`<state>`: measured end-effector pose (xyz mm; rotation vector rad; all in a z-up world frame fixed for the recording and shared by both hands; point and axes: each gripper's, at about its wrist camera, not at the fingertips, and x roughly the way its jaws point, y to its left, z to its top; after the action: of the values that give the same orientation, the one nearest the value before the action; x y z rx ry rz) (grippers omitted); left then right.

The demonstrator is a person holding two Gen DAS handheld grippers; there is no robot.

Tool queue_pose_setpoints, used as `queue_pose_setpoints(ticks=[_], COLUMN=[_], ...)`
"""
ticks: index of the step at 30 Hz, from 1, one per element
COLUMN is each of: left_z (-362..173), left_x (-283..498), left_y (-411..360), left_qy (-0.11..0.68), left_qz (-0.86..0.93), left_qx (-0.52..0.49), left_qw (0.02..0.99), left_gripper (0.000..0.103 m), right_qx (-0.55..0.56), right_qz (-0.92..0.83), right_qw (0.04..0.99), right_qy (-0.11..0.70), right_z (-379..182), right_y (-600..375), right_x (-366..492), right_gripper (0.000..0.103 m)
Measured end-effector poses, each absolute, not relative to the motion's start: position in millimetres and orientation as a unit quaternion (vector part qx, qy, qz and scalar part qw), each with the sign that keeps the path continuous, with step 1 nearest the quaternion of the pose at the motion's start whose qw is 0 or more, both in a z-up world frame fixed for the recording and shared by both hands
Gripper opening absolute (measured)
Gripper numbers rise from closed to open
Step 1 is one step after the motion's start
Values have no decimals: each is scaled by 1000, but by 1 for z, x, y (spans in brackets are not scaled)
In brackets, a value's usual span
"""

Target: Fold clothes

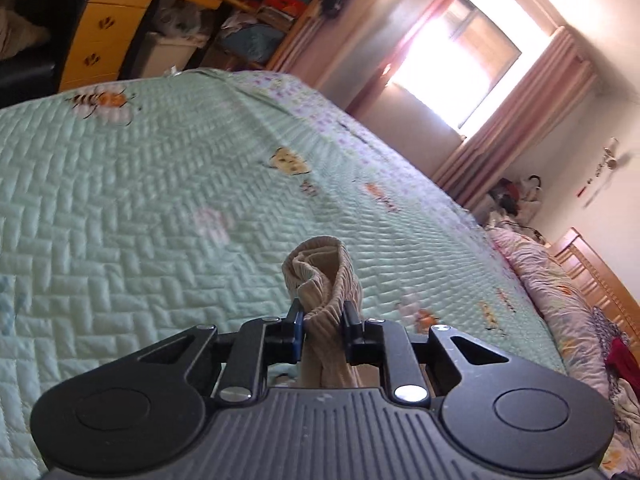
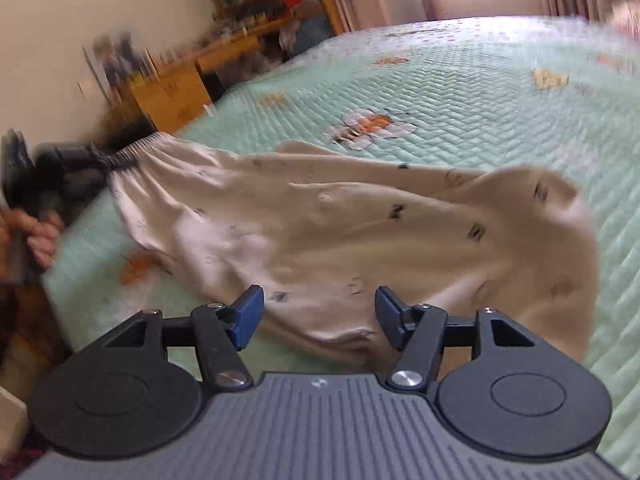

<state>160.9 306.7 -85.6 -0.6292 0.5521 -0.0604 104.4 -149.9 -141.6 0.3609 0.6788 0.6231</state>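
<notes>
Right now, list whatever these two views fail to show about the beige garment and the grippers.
- Left wrist view: only a bunched ribbed edge of the beige garment shows in the left gripper; its body hides the rest.
- Right wrist view: the right gripper covers the garment's near hem, so the cloth below the open jaws is unseen.
- Right wrist view: motion blur smears the garment's small dark prints.
- Right wrist view: the hand is cut off by the left edge.
</notes>
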Motion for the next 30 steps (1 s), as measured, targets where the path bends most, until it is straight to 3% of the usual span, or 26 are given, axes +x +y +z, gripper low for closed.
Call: queue_pose_setpoints(ticks=[3, 5, 10, 18, 21, 25, 28, 30], left_z=[-78, -74, -50, 21, -3, -90, -136, -139], left_x=[157, 158, 161, 155, 155, 163, 158, 151], left_y=[301, 296, 268, 109, 19, -83, -110, -117], left_qy=[262, 259, 250, 223, 257, 343, 366, 353], left_qz=[-39, -46, -79, -197, -239, -260, -258, -258], left_qx=[-315, -323, -322, -190, -103, 26, 66, 86], left_qw=[911, 909, 910, 936, 931, 902, 892, 895], left_gripper=[20, 20, 20, 20, 20, 20, 23, 25], right_qx=[279, 315, 393, 441, 459, 499, 517, 515], right_qz=[325, 322, 309, 311, 300, 271, 265, 269], right_qw=[854, 826, 795, 796, 795, 784, 777, 779], right_qy=[296, 340, 344, 276, 260, 252, 243, 236], right_z=[-142, -157, -181, -168, -176, -196, -206, -206], right_y=[-176, -181, -193, -242, -266, -297, -316, -322], right_x=[102, 109, 92, 62, 50, 34, 23, 18], right_gripper=[66, 76, 75, 76, 76, 76, 76, 76])
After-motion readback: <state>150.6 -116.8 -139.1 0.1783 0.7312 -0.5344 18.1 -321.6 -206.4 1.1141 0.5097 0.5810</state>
